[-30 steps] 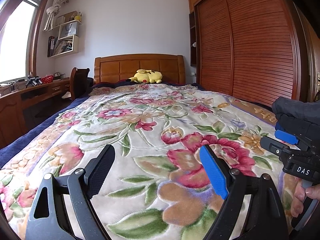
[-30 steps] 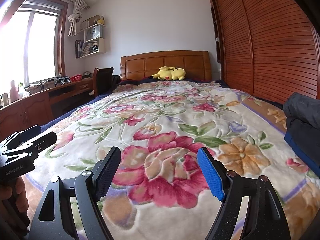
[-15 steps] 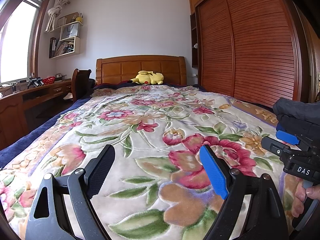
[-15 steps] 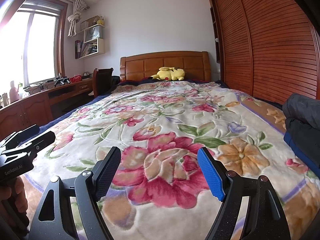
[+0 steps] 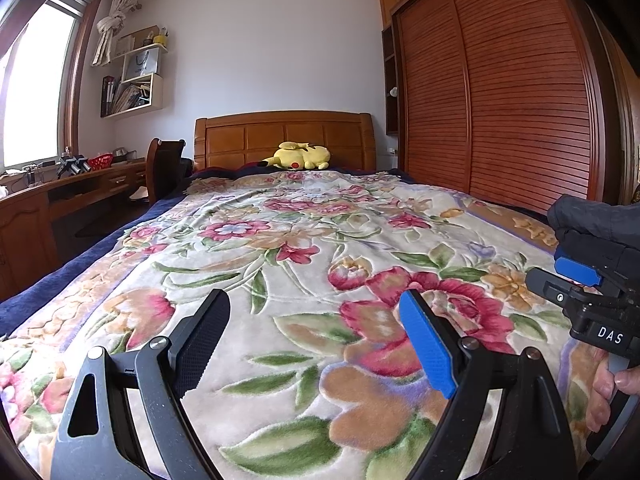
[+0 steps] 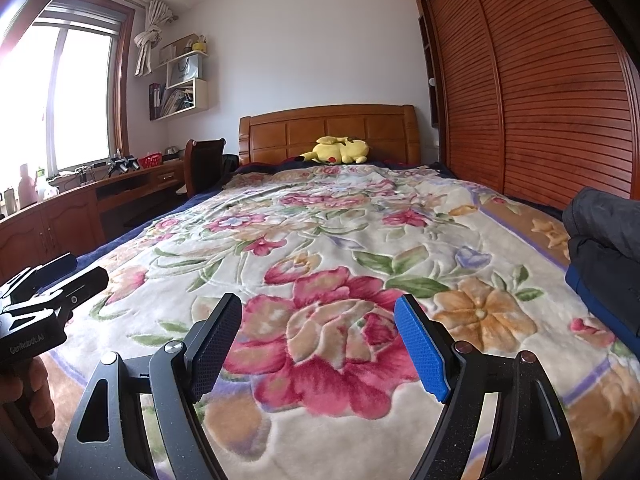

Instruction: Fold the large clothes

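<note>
Flowered blanket (image 5: 304, 280) spread flat over the whole bed (image 6: 328, 128), cream with red, pink and orange blooms and green leaves. Dark grey clothes (image 6: 604, 232) heaped at the right edge of the bed, near the foot corner, with a blue part (image 6: 576, 280) at the low side of the heap; same heap (image 5: 592, 224) seen at the right border of the left view.

Left gripper (image 5: 316, 336) held over the foot end of the blanket, jaws wide apart, nothing between them, only the blanket pattern behind. Right gripper (image 6: 318, 336) held beside it in the same way, also wide and empty, well apart from the clothes. One black pad and one blue pad on each gripper. Fingers of a hand (image 5: 608, 392) on the handle of the right gripper, at the right border of the left view.

Yellow plush toy (image 6: 340, 151) lying at the head end, against the wooden headboard. Brown slatted wardrobe (image 5: 512, 92) along the right side of the bed. Wooden desk (image 6: 72, 216) and chair (image 6: 204, 164) along the left side, under the window (image 6: 68, 96).
</note>
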`<state>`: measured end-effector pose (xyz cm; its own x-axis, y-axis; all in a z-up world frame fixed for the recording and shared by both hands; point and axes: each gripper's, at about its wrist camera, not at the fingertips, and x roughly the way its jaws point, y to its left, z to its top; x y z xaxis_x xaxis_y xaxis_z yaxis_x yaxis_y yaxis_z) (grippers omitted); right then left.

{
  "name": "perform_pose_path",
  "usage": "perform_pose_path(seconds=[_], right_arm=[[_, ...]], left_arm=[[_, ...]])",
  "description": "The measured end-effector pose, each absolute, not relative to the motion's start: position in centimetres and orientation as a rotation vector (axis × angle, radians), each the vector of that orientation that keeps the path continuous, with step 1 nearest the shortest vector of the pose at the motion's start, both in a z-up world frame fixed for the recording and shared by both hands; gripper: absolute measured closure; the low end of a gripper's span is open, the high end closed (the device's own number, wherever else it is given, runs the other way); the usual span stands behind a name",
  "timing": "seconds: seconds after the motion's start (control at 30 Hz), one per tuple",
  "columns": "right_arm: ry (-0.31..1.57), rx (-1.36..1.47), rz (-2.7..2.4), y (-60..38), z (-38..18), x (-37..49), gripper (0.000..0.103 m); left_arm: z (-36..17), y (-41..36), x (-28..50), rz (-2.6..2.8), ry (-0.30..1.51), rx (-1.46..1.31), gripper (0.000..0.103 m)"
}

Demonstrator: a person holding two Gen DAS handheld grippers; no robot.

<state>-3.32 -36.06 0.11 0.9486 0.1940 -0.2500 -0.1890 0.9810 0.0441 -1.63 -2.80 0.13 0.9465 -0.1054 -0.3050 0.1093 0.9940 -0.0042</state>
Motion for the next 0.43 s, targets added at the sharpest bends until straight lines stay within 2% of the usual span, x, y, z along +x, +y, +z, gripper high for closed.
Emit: perform_pose_path(seconds=[0.43], right_arm=[[0.254, 0.019, 0.196, -36.24, 0.05, -3.42, 0.022]], left_arm=[[0.11, -2.52, -1.78, -0.106, 0.310, 0.010, 0.016]])
